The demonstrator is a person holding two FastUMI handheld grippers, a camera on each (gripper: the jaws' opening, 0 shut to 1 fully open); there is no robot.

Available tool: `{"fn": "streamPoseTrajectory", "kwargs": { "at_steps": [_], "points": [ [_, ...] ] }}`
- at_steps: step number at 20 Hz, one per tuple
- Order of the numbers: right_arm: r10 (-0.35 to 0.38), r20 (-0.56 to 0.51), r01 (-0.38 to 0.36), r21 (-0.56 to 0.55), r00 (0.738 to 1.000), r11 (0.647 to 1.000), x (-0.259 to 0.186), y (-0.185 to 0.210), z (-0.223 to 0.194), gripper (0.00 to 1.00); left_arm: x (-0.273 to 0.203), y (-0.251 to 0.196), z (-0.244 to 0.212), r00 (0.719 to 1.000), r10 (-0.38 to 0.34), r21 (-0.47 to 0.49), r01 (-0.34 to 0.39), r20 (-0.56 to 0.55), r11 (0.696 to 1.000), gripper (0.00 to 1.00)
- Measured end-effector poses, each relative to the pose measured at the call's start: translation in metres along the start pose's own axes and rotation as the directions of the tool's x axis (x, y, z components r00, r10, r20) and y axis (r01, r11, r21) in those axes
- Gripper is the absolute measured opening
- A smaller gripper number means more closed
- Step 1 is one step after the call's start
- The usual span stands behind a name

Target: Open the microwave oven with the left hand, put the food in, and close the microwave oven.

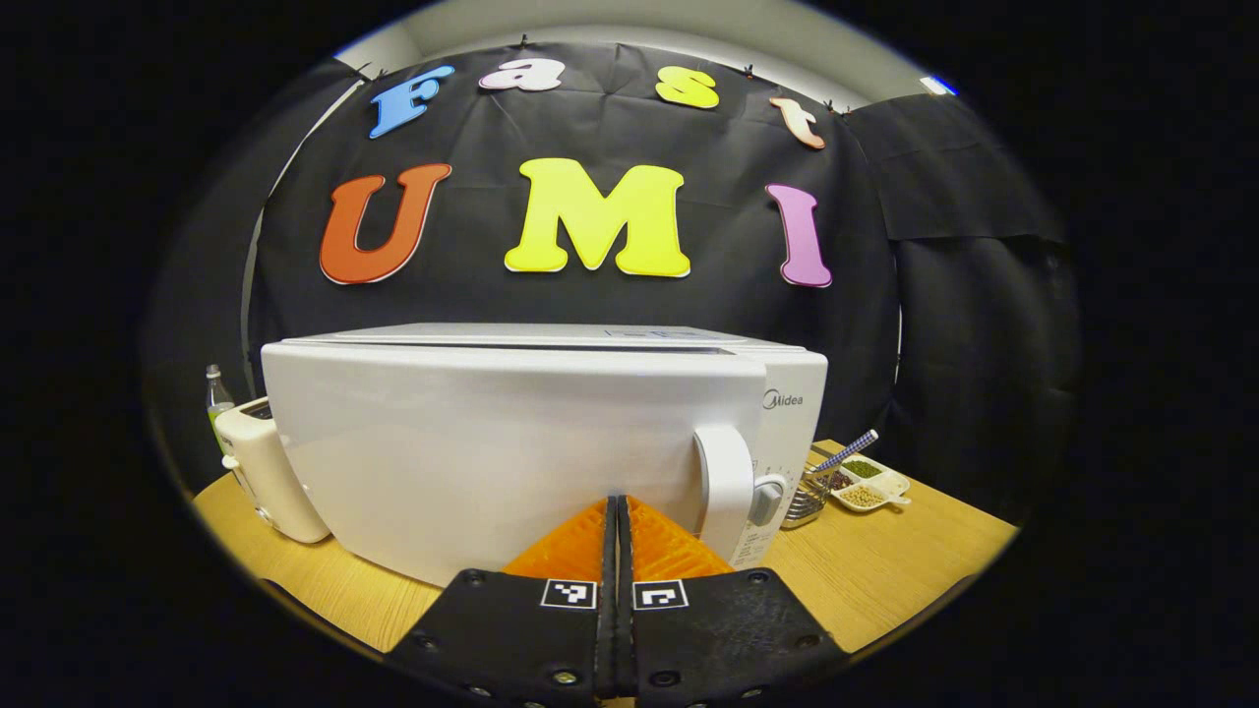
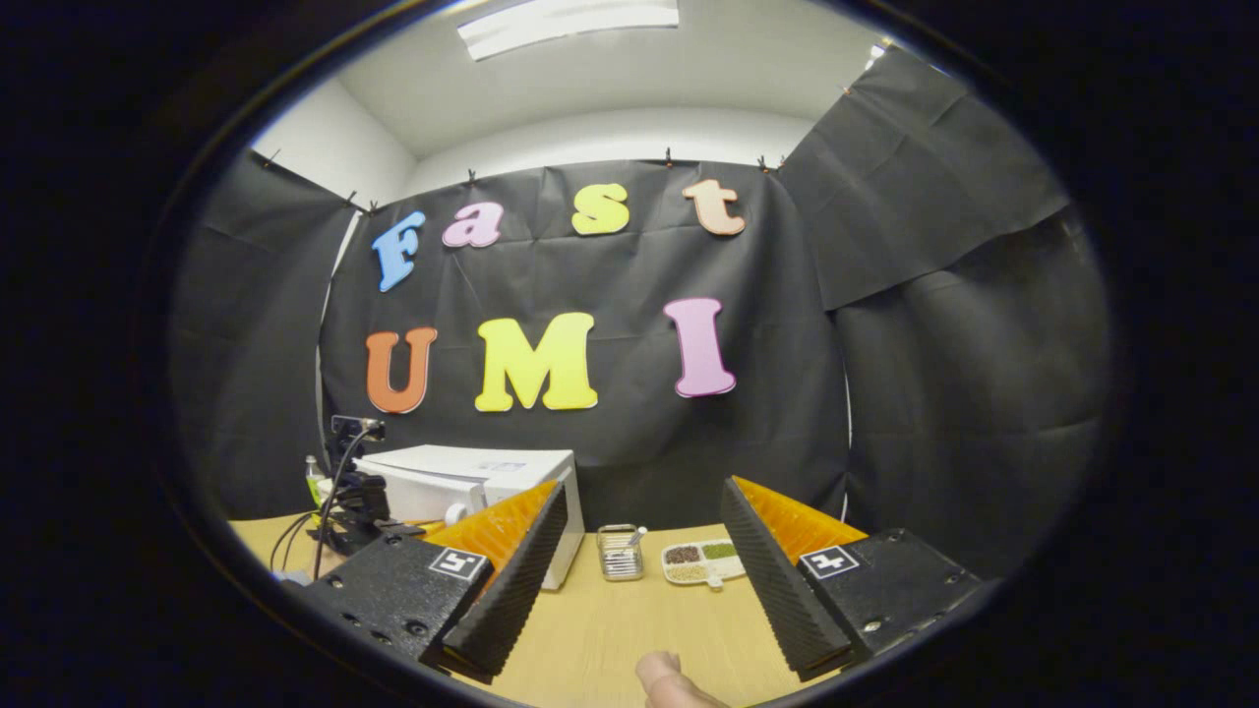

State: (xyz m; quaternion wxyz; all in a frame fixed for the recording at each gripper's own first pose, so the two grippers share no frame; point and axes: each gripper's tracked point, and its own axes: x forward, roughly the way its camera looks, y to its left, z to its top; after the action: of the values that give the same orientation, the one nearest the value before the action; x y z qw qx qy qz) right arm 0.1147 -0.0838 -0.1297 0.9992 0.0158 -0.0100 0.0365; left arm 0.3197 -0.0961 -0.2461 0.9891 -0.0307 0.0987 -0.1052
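Observation:
The white microwave (image 1: 511,442) stands straight ahead in the left gripper view, its door closed and its upright white handle (image 1: 724,482) at the door's right edge. My left gripper (image 1: 617,503) is shut with nothing between its fingers, its tips close in front of the door's lower middle, left of the handle. In the right gripper view my right gripper (image 2: 644,492) is open and holds nothing above the wooden table (image 2: 629,629). The microwave (image 2: 472,482) lies far to its left, with the left gripper and its cables (image 2: 354,511) in front of it.
A white toaster (image 1: 264,472) and a bottle (image 1: 216,393) stand left of the microwave. A small metal basket (image 2: 620,551) and a divided dish of beans (image 2: 703,562) sit right of it. A fingertip (image 2: 669,683) pokes in at the bottom edge.

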Motion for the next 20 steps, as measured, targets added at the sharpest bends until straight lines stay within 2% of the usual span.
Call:
{"fn": "streamPoseTrajectory", "kwargs": {
  "at_steps": [2,3,4,5,6,7,8,10,11,12,13,14,15,18,19,20],
  "points": [
    [-0.009,0.002,0.01,-0.016,1.0,1.0,-0.005,-0.001,0.004,0.91,0.009,-0.001,0.001,1.0,0.019,-0.007,-0.019,-0.009,1.0,0.0],
    [-0.019,0.006,0.019,-0.021,1.0,1.0,-0.009,-0.004,0.008,1.0,0.007,-0.002,0.003,1.0,0.03,-0.005,-0.03,-0.007,1.0,0.0],
    [-0.024,0.012,0.024,-0.02,1.0,1.0,-0.014,-0.005,0.011,0.91,0.007,-0.002,0.001,0.999,0.04,-0.006,-0.04,-0.019,0.999,0.0],
    [-0.027,0.014,0.027,-0.018,1.0,0.999,-0.017,-0.004,0.013,0.91,0.007,-0.001,0.002,0.999,0.046,-0.011,-0.046,-0.013,0.999,0.0],
    [-0.029,0.014,0.029,-0.013,0.999,0.999,-0.023,-0.003,0.014,1.0,0.007,-0.002,0.001,0.999,0.046,-0.015,-0.046,-0.015,0.999,0.0],
    [-0.03,0.014,0.03,-0.01,0.999,1.0,-0.028,-0.002,0.016,0.91,0.007,-0.001,0.002,0.999,0.044,-0.021,-0.044,-0.015,0.999,0.0],
    [-0.032,0.01,0.032,-0.007,0.999,0.999,-0.031,-0.001,0.016,1.0,0.008,-0.002,0.001,0.999,0.044,-0.025,-0.044,-0.023,0.999,0.0],
    [-0.043,-0.002,0.043,-0.007,0.999,0.999,-0.04,-0.002,0.016,1.0,0.007,-0.001,0.001,0.998,0.049,-0.031,-0.05,-0.042,0.998,0.0],
    [-0.061,0.0,0.061,-0.007,0.998,0.998,-0.044,-0.006,0.017,0.91,0.007,-0.001,0.001,0.997,0.054,-0.032,-0.056,-0.05,0.998,0.0],
    [-0.077,0.001,0.077,-0.008,0.997,0.997,-0.048,-0.009,0.02,1.0,0.008,0.001,0.001,0.997,0.059,-0.03,-0.06,-0.056,0.998,0.0],
    [-0.085,0.007,0.086,-0.008,0.996,0.996,-0.053,-0.01,0.022,1.0,0.011,0.001,0.002,0.996,0.065,-0.027,-0.066,-0.056,0.997,0.0],
    [-0.088,0.005,0.088,-0.005,0.996,0.996,-0.058,-0.008,0.022,0.91,0.015,0.001,-0.001,0.994,0.075,-0.027,-0.077,-0.084,0.997,0.0],
    [-0.085,0.0,0.085,0.001,0.996,0.996,-0.063,-0.006,0.022,1.0,0.015,0.002,0.003,0.995,0.083,-0.028,-0.084,-0.058,0.996,0.0],
    [-0.075,-0.013,0.075,0.003,0.997,0.997,-0.072,-0.003,0.021,1.0,0.013,0.001,0.0,0.991,0.098,-0.045,-0.102,-0.087,0.994,0.0],
    [-0.08,-0.02,0.079,-0.006,0.997,0.997,-0.074,-0.004,0.02,0.91,0.008,-0.001,-0.002,0.99,0.1,-0.056,-0.106,-0.102,0.993,0.0],
    [-0.084,-0.024,0.084,-0.01,0.996,0.996,-0.076,-0.005,0.021,0.91,0.001,-0.002,-0.005,0.989,0.101,-0.067,-0.108,-0.111,0.992,0.0]
  ]
}}
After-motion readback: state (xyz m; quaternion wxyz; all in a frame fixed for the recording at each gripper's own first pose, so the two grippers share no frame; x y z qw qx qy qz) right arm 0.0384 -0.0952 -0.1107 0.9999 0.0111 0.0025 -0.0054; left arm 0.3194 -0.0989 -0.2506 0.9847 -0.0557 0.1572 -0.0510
